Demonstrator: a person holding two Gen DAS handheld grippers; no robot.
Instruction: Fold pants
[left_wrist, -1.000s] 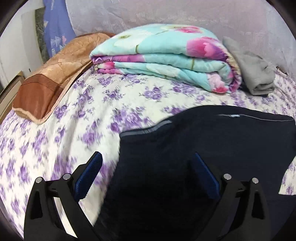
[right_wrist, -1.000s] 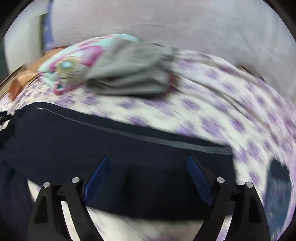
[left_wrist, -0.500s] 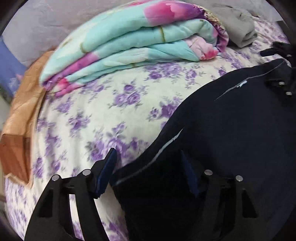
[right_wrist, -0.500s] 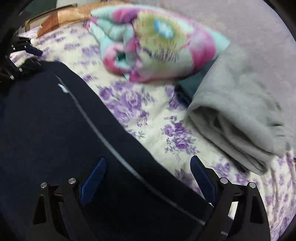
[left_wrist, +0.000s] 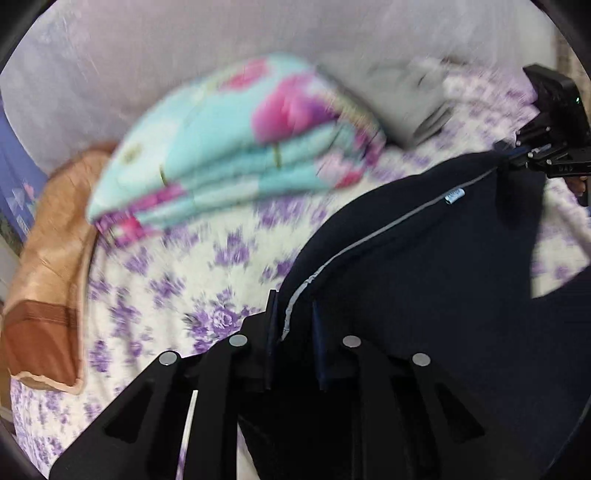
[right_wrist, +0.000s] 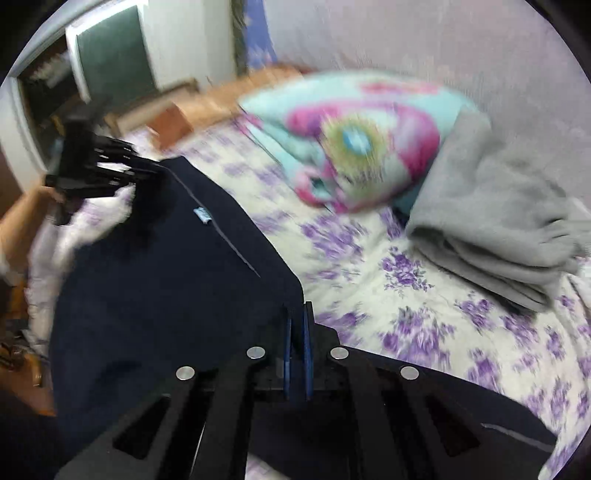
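Dark navy pants (left_wrist: 424, 273) with a thin grey waistband line are held up over a bed with a purple-flowered sheet (left_wrist: 192, 266). My left gripper (left_wrist: 293, 306) is shut on one end of the waistband. My right gripper (right_wrist: 297, 314) is shut on the other end of the waistband of the pants (right_wrist: 166, 280). The waistband is stretched between them, with a small light label near its middle. Each gripper shows in the other's view: the right one (left_wrist: 517, 160), the left one (right_wrist: 144, 173). The pant legs hang down out of sight.
A folded turquoise and pink floral quilt (left_wrist: 236, 162) lies at the back of the bed. A folded grey garment (right_wrist: 498, 221) lies beside it. An orange-brown pillow (left_wrist: 48, 266) is at the left. A wall is behind the bed.
Both grippers have closed on the waistband ends and lifted the pants off the bed. The waistband is now pulled taut between them.
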